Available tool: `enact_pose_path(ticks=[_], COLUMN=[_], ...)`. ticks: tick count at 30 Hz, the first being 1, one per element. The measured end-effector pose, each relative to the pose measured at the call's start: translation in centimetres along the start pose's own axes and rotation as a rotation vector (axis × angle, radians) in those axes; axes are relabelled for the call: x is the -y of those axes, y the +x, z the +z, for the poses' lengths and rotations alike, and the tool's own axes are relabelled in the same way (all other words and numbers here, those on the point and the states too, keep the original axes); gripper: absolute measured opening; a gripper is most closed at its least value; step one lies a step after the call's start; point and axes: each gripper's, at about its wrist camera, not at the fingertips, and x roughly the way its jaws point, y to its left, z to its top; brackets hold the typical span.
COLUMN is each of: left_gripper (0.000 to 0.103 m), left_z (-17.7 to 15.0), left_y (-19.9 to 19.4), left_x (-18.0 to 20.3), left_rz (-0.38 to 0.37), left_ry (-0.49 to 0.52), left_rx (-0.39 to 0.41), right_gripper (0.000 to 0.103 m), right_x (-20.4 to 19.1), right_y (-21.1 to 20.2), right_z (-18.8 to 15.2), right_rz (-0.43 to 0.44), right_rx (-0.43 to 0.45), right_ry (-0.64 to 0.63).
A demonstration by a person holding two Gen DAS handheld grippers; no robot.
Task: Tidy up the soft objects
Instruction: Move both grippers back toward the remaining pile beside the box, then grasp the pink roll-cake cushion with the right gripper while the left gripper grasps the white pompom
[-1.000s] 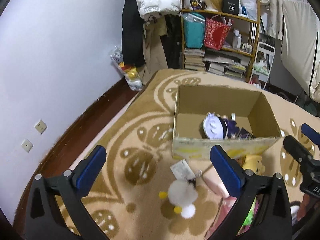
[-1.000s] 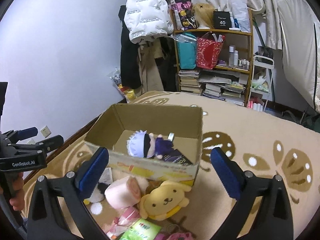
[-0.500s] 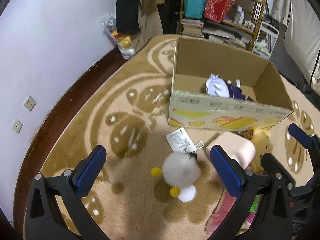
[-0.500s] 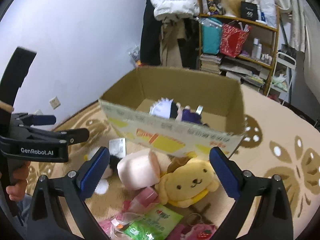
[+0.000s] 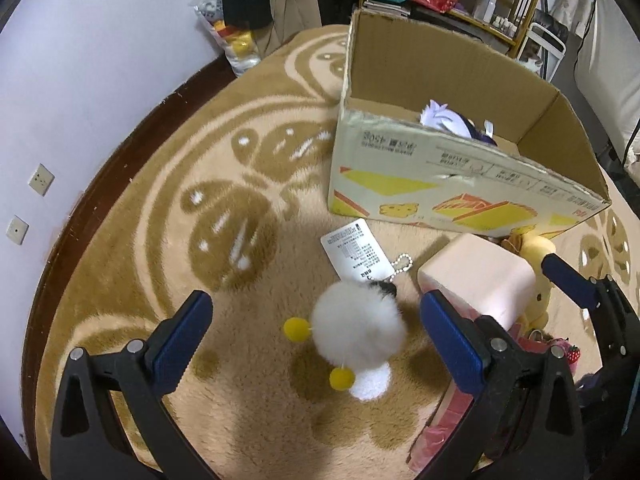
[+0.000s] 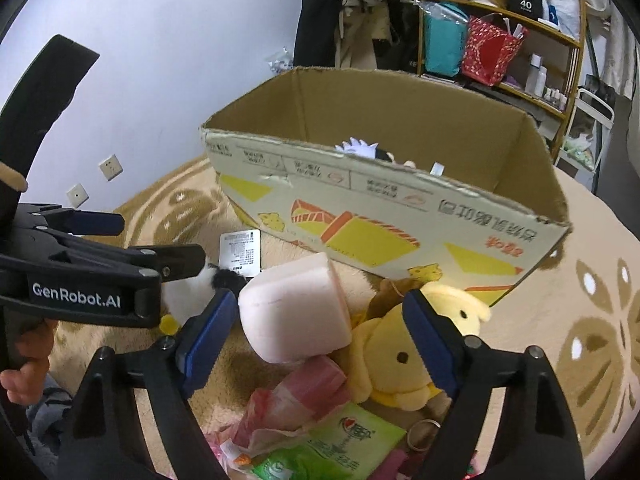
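Observation:
A white fluffy plush [image 5: 357,332] with yellow pompoms and a paper tag [image 5: 356,251] lies on the rug. My left gripper [image 5: 316,340] is open, its jaws on either side of the plush, just above it. My right gripper [image 6: 316,336] is open over a pink soft block [image 6: 298,314] and a yellow dog plush [image 6: 404,356]. The cardboard box [image 5: 460,188] holds a white-haired doll [image 5: 444,118]. The left gripper also shows in the right wrist view [image 6: 132,248], where it hides most of the white plush.
Pink and green packets [image 6: 320,432] lie in front of the yellow plush. A purple wall [image 5: 80,60] with sockets stands at the left. A cluttered shelf [image 6: 500,40] and hanging clothes stand behind the box [image 6: 400,200].
Both grippers have dropped lower and moved forward toward the toys. The white plush now sits between my left jaws; the pink block and yellow plush sit between my right jaws.

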Motion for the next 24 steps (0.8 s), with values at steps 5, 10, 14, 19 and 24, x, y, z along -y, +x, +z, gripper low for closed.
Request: enact_pose_path(ticks=[5,10,14,19,24], left_gripper=[0.102,0.102,0.103,0.102,0.1], left_z=[0.0,0.0,0.2,0.3,0.2], left_y=[1.2,2.4,3.2,4.3,5.8], left_x=[0.2,0.2,0.0,-0.4,-0.6], left_rz=[-0.014,-0.023,-0.03,-0.028,-0.022], left_ry=[0.0,-0.005,-0.019,-0.032,-0.039], left_rx=[-0.034,-0.066,-0.083,-0.107,-0.135], right_gripper=[0.084,0.084,0.084,0.084,0.084], right_x=[0.0,0.4,0.5,0.5,0.0], right_y=[0.9,1.3,1.5,1.6,1.9], right_z=[-0.1,-0.1,-0.3,-0.5,-0.9], right_rz=[0.009,0.018,0.025,0.021,-0.006], right_rx=[-0.014,-0.02,-0.023,-0.028,-0.035], right_ry=[0.007,0.026,0.029,0.022,-0.022])
